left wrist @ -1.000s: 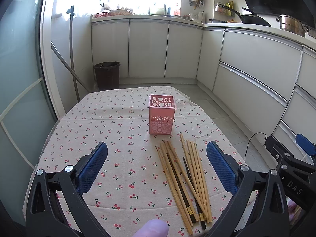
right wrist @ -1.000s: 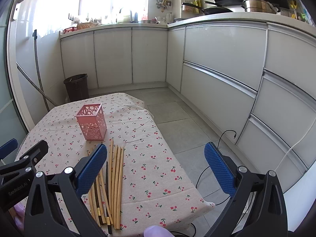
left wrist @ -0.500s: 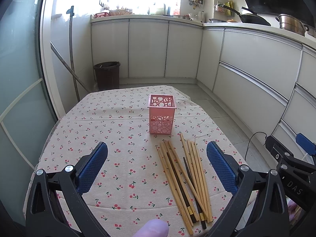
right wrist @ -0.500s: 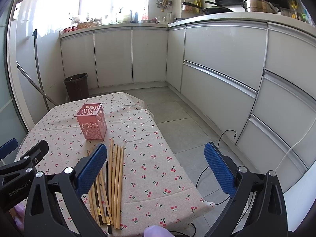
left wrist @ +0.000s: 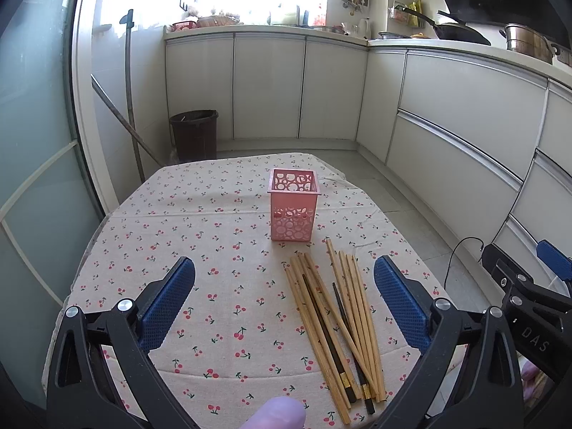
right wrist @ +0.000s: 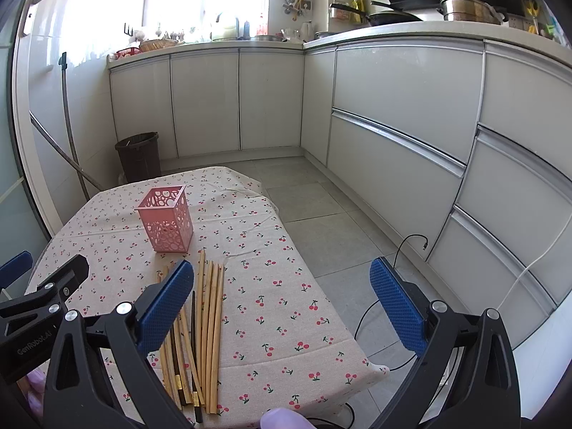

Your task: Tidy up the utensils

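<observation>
nothing had shifted: both tools, left tool [left wrist: 284, 296] and right tool [right wrist: 282, 296], stayed wide open and empty, chopsticks [left wrist: 336, 325] still loose on the desk just ahead, pink holder [left wrist: 293, 209] beyond; sorting was unstarted.

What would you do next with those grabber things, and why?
Probably lower the left gripper toward the chopsticks to pick some up. Both it and the right gripper are open and hold nothing, the chopsticks lie loose on the tablecloth just in front of the pink holder, and the holder looks empty, so nothing seems sorted yet.
</observation>
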The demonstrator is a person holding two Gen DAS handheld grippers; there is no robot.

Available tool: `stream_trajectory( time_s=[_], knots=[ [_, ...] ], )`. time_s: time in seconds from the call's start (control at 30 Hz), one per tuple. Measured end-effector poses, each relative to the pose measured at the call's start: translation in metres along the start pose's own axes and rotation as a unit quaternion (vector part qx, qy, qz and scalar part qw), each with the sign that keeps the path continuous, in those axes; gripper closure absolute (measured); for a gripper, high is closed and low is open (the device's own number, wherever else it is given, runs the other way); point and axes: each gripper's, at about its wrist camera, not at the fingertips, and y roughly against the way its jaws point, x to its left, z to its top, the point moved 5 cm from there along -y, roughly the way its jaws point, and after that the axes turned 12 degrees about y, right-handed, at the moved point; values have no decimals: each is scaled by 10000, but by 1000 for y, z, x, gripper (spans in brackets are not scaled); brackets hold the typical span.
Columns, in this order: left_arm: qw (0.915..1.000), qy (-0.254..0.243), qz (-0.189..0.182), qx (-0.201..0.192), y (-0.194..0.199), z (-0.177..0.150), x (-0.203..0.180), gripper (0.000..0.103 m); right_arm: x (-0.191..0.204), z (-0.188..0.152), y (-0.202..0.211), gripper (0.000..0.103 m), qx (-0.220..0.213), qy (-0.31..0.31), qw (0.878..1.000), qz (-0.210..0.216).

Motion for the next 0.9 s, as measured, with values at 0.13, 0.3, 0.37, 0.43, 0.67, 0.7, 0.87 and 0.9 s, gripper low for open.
stream_trajectory(
  time_s=[0.13,0.3,0.37,0.43,0.67,0.7,0.87,0.9],
  knots=[
    [10000,-2,-2,3,0,0,0,7,0,0,0,7,4,5,10000,2],
    [10000,-5,-3,6,0,0,0,7,0,0,0,7,6,-1,10000,6],
    [10000,-10,0,5,0,0,0,7,0,0,0,7,8,3,10000,5],
    [10000,-6,6,3,0,0,1,7,0,-1,0,7,10,1,10000,4],
    [9986,222,240,411,-20,0,11,7,-3,-2,-9,7,308,-204,9992,170],
    [9974,299,309,581,-28,1,14,7,-3,-2,-13,7,448,-273,9982,273],
    [9838,643,532,1586,-74,-3,30,7,-3,5,-48,7,1412,-705,9808,1143],
    [9774,831,534,1867,-86,-6,35,7,-5,5,-60,7,1714,-935,9706,1411]
  ],
)
